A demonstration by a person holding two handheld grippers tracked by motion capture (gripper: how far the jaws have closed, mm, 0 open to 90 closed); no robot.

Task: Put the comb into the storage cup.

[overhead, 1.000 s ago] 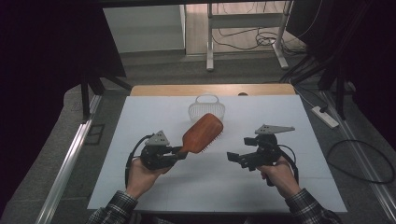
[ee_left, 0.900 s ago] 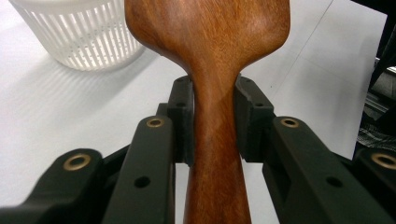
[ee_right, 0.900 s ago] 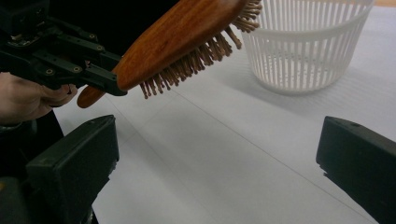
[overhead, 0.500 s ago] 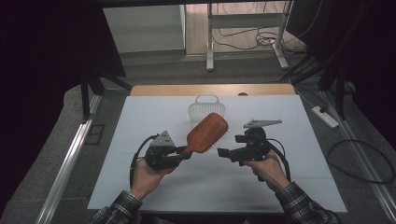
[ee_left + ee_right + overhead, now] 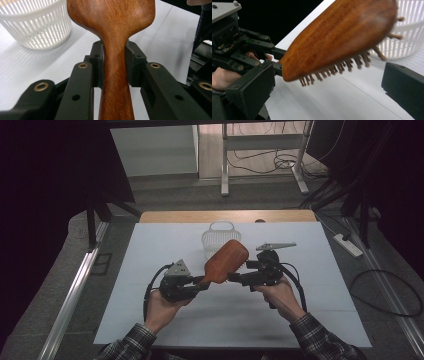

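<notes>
Hairbrush [image 5: 113, 30] is wood, reddish-brown, visible grain, smooth with a soft satin sheen; its bristles [image 5: 332, 70] look like wooden pins too. Basket [image 5: 37, 23] is white slatted plastic, slightly glossy. Left gripper [image 5: 113, 62] has matt black plastic jaws with brass-coloured metal rivets. Right gripper [image 5: 327, 85] pads are matt black, faintly grainy. Table [image 5: 320, 270] top is matt white, smooth. Sleeve [image 5: 320, 340] is plaid cloth.

A lab: white table [image 5: 320, 285] ringed by black curtains [image 5: 45, 180], cables [image 5: 270, 165] on the floor at 12 o'clock.
</notes>
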